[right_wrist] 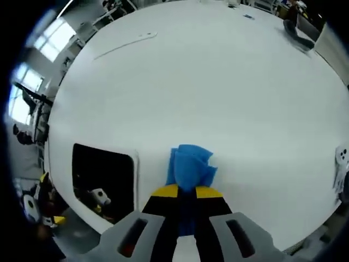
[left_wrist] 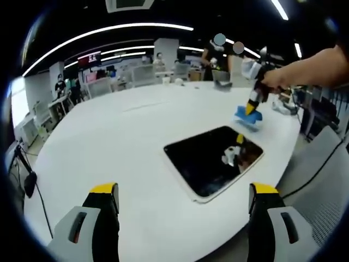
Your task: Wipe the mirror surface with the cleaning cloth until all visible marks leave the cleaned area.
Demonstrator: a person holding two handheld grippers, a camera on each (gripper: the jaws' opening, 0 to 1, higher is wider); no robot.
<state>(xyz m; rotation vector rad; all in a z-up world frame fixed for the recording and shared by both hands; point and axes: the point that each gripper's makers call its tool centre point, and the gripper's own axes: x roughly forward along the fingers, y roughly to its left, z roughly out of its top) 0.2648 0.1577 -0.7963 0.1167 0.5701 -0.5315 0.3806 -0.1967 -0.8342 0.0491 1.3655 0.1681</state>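
Cloth in hand, mirror not yet touched

Right gripper (right_wrist: pixel 187 192) is clenched on the blue cleaning cloth (right_wrist: pixel 190 166), its yellow-tipped jaws pinching the bunched fabric so that a folded tuft sticks out ahead of them. In the left gripper view the same gripper (left_wrist: pixel 251 107) comes in from the right, held by a person's hand (left_wrist: pixel 272 81), with the cloth (left_wrist: pixel 248 117) hanging from its tips just above or on the table beyond the mirror's far corner; which of the two I cannot tell. The left gripper (left_wrist: pixel 183 192) hovers released, its jaws wide apart with nothing between them, aimed across the table toward the mirror.

The mirror (left_wrist: pixel 214 159) lies flat on the table, a dark rounded rectangle with a pale edge, near the table's rim. In the right gripper view it (right_wrist: pixel 103 177) sits to the left of the cloth, apart from it. Its glass reflects the grippers and the ceiling. Any marks on it are too small to make out.

By my reading the wiping has not started: the cloth is gripped and close by, but it is off the glass. All of the cleaning looks left to do, beginning with bringing the cloth over the mirror.

The table (left_wrist: pixel 120 136) is large, round and white. Small things stand at its far edge. Around it is an open office with long curved ceiling lights (left_wrist: pixel 109 30), desks, chairs and several people in the background.
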